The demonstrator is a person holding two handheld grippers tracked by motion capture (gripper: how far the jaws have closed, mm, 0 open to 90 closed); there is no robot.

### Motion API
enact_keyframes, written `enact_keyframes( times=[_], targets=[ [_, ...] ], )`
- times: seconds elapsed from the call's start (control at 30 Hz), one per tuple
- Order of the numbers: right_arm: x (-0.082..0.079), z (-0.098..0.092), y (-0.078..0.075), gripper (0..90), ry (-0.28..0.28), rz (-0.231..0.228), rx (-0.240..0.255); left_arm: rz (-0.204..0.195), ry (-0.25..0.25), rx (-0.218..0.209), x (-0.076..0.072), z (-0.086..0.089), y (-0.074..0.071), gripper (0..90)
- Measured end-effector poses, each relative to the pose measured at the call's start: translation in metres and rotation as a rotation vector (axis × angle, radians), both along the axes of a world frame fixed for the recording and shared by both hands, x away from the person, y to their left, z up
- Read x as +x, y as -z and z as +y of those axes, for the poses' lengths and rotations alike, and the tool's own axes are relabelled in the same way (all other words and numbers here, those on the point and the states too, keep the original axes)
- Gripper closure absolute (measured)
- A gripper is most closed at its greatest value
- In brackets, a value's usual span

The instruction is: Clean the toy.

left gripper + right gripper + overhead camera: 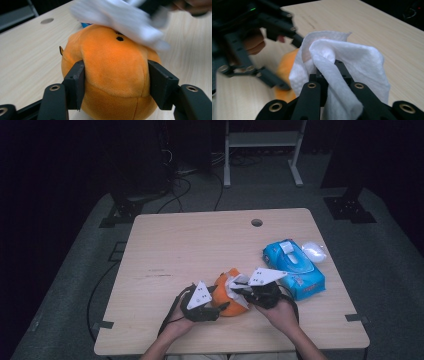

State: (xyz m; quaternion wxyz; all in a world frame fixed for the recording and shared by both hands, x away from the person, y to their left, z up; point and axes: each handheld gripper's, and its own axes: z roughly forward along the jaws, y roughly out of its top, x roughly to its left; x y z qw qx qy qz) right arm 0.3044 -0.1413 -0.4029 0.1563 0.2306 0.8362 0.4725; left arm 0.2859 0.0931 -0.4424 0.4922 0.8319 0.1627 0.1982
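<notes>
While one orange plush toy [226, 295] sat near the front edge of the table [200, 245], the left gripper [116, 82] held it, with both jaws pressed into its soft sides. The right gripper [329, 72] was closed tightly on one white wipe [352, 65], which lay against the top of the toy. On the person's right, close to the toy, was one blue pack of wipes [295, 267], and just beside it one small white object [314, 251].

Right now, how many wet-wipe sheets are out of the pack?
1. The white wipe is held in the right gripper, lying over the orange plush toy. More may sit inside the blue pack.
</notes>
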Motion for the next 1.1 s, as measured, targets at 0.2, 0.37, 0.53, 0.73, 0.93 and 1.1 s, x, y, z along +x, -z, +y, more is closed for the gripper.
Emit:
enact_keyframes(
  times=[0.2, 0.37, 0.53, 0.73, 0.93, 1.1],
  targets=[
    [0.008, -0.017, 0.009, 83.4, 0.038, 0.030, -0.010, 0.055, -0.008, -0.049, 0.004, 0.001, 0.001, 23.9],
    [-0.005, -0.012, 0.010, 83.5, 0.007, 0.029, -0.036, 0.190, -0.052, -0.110, 0.010, 0.005, 0.001, 11.0],
    [-0.013, 0.001, 0.002, 83.5, -0.035, 0.021, -0.024, 0.111, -0.025, -0.060, 0.004, 0.004, -0.002, 34.6],
    [-0.010, 0.004, -0.006, 83.5, -0.027, -0.015, -0.015, -0.050, 0.046, 0.030, -0.006, -0.005, -0.006, 42.7],
    [0.003, -0.022, 0.010, 83.5, 0.041, 0.039, -0.020, 0.067, -0.015, -0.070, 0.001, -0.004, -0.004, 17.6],
    [-0.003, -0.017, 0.007, 83.5, 0.022, 0.033, -0.032, 0.199, -0.029, -0.118, 0.009, 0.001, 0.001, 21.5]
  ],
)
